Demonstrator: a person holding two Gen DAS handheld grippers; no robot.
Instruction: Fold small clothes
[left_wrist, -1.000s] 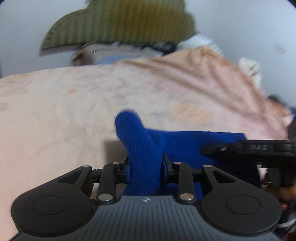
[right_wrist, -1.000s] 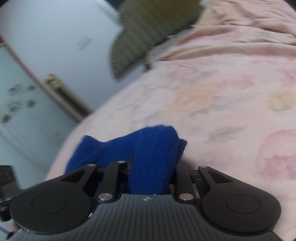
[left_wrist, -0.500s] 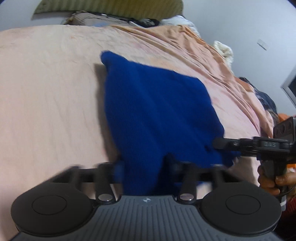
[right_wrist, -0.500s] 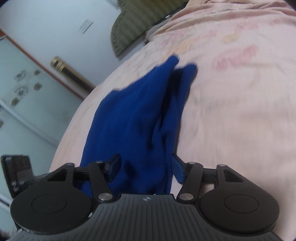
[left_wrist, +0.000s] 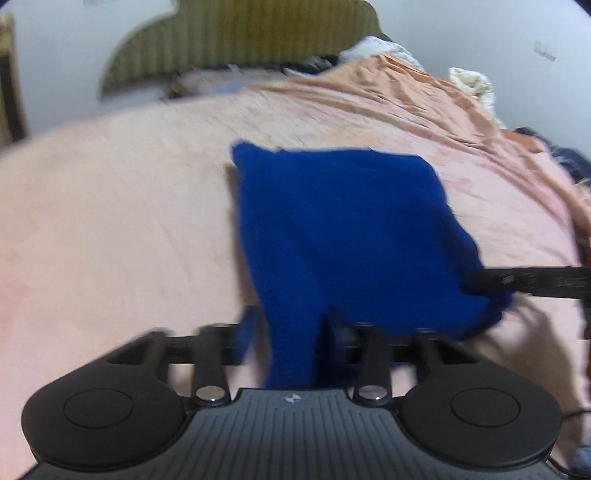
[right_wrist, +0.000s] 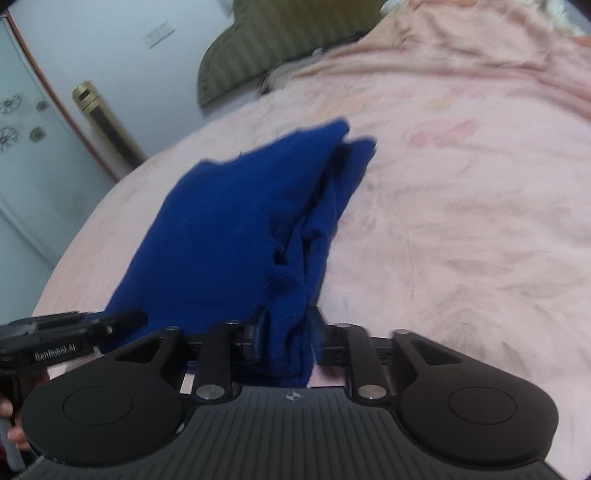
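The blue knitted garment (left_wrist: 343, 236) lies spread over the pink bedsheet (left_wrist: 110, 221), its far edge resting on the bed and its near edge lifted toward both cameras. The left tool (left_wrist: 291, 332) pinches the garment's near left corner, cloth bunched between its narrowly parted fingers. The left wrist view alone shows a crumpled orange cover (left_wrist: 443, 99) and a white bundle (left_wrist: 471, 79) past the bed's right side, and the right tool (left_wrist: 517, 282) reaching in sideways at the garment's near right corner. The right wrist view alone shows a pale cabinet door (right_wrist: 22, 155) and a brass cylinder (right_wrist: 99, 118) at left. There the garment (right_wrist: 229, 229) looks doubled into layers, and the right tool (right_wrist: 288, 336) clamps its thick near edge. An olive headboard (left_wrist: 240, 37) stands behind.
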